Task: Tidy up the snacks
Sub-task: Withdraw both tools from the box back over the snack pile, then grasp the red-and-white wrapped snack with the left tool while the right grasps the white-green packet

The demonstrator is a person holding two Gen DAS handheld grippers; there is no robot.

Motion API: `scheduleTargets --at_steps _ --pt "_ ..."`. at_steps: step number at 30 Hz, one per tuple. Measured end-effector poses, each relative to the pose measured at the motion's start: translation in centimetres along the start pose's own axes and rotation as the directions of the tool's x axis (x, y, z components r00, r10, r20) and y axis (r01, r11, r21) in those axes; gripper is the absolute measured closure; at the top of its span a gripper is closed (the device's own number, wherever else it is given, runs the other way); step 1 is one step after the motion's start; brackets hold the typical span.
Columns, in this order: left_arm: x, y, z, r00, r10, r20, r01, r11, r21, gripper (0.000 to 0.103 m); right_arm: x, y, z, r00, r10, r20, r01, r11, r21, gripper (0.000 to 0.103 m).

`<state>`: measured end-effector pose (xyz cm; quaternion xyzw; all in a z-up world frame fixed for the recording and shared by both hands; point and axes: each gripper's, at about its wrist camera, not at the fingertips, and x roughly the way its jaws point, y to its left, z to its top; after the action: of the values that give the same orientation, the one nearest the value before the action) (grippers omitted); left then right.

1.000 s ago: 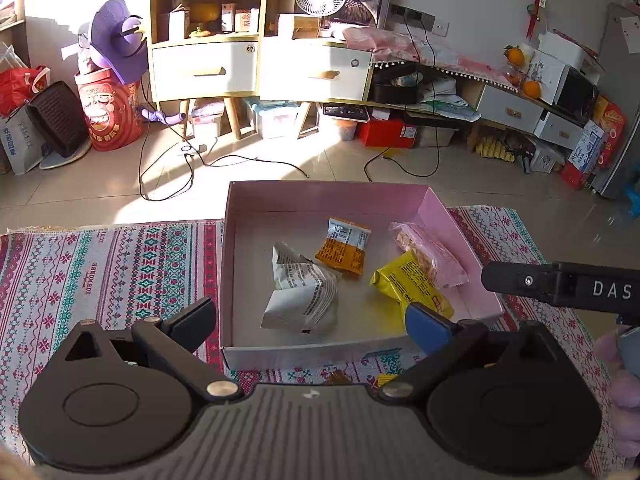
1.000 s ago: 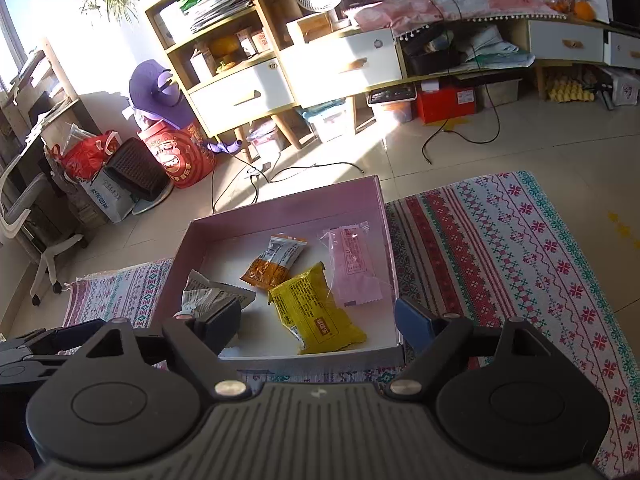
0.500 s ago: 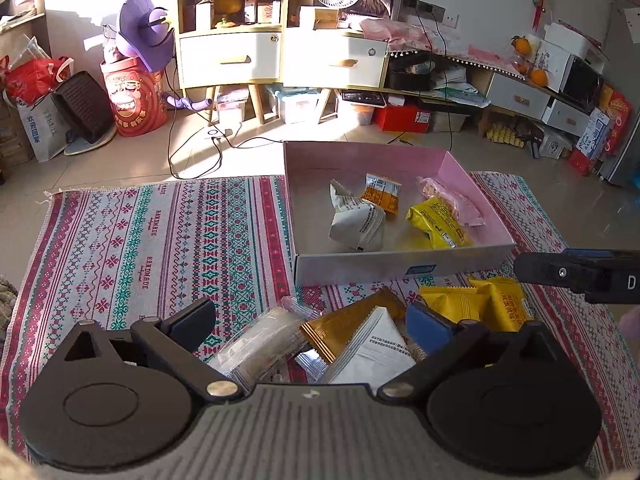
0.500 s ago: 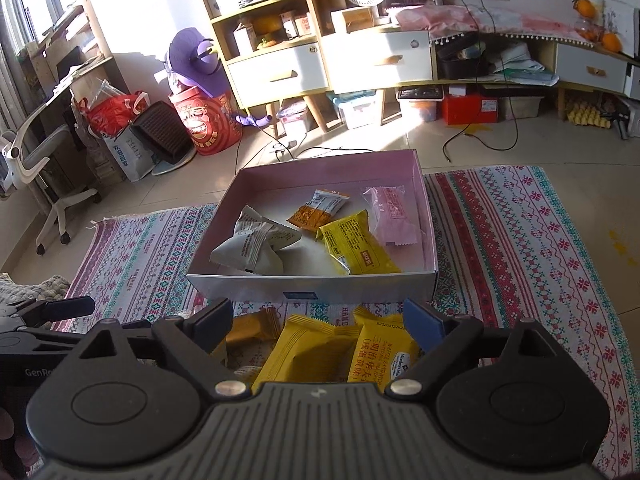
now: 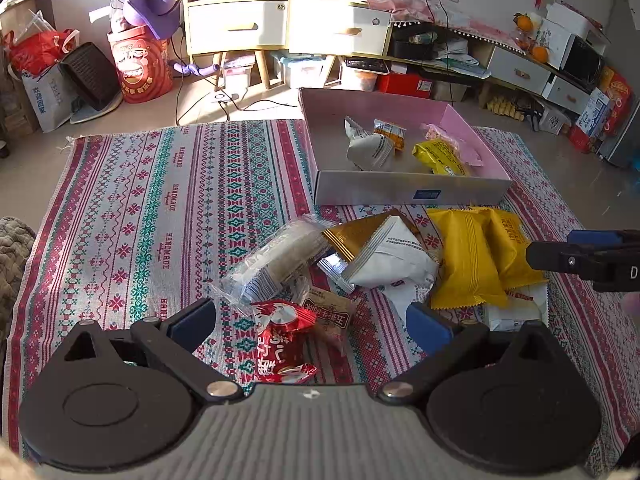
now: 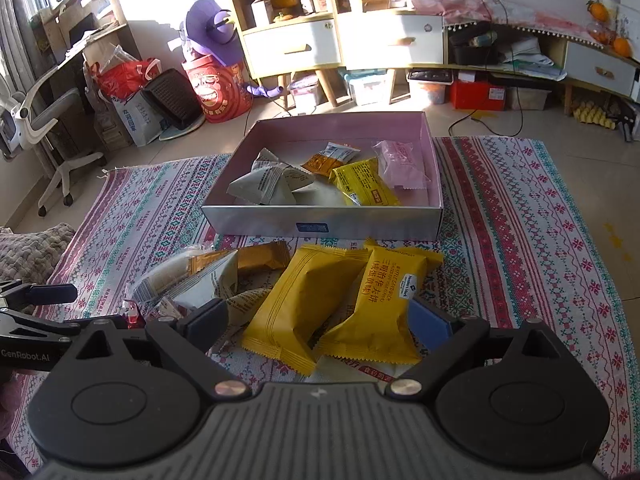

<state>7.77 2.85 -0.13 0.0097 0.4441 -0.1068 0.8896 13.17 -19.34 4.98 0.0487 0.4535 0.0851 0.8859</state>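
Observation:
A pink-lined shallow box (image 5: pixel 408 192) (image 6: pixel 320 222) sits on the patterned rug and holds several snack packs. In front of it lies a loose pile: two yellow packs (image 6: pixel 340 304) (image 5: pixel 476 260), a white triangular pack (image 5: pixel 394 258), a gold pack (image 5: pixel 352 232), a clear cracker pack (image 5: pixel 276 260) and a red pack (image 5: pixel 282 340). My left gripper (image 5: pixel 310 326) is open above the red pack, touching nothing. My right gripper (image 6: pixel 320 322) hovers over the two yellow packs, its jaws still opening, with the pads clear of them.
The woven rug (image 5: pixel 160 208) covers the floor. Beyond it stand white-drawer cabinets (image 6: pixel 344 44), a red drum with a purple hat (image 6: pixel 216 88), bags, cables and an office chair (image 6: pixel 48 120). A grey blanket (image 6: pixel 28 252) lies at the rug's left edge.
Both grippers have pulled back from over the box toward the near side, so the loose snack pile has come into view beneath them. The right jaws stand wider than before.

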Motion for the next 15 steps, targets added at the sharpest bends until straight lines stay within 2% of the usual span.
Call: scheduleTargets --at_steps 10,15 --pt "-0.2 0.2 -2.9 0.996 -0.020 -0.090 0.022 1.000 0.021 0.000 0.1 -0.2 -1.7 0.998 -0.005 -0.056 0.005 1.000 -0.013 0.006" --pt "-0.3 -0.8 -3.9 0.986 -0.064 -0.151 0.077 0.994 0.076 0.000 0.5 -0.2 -2.2 0.995 -0.009 -0.096 0.008 1.000 -0.016 0.006"
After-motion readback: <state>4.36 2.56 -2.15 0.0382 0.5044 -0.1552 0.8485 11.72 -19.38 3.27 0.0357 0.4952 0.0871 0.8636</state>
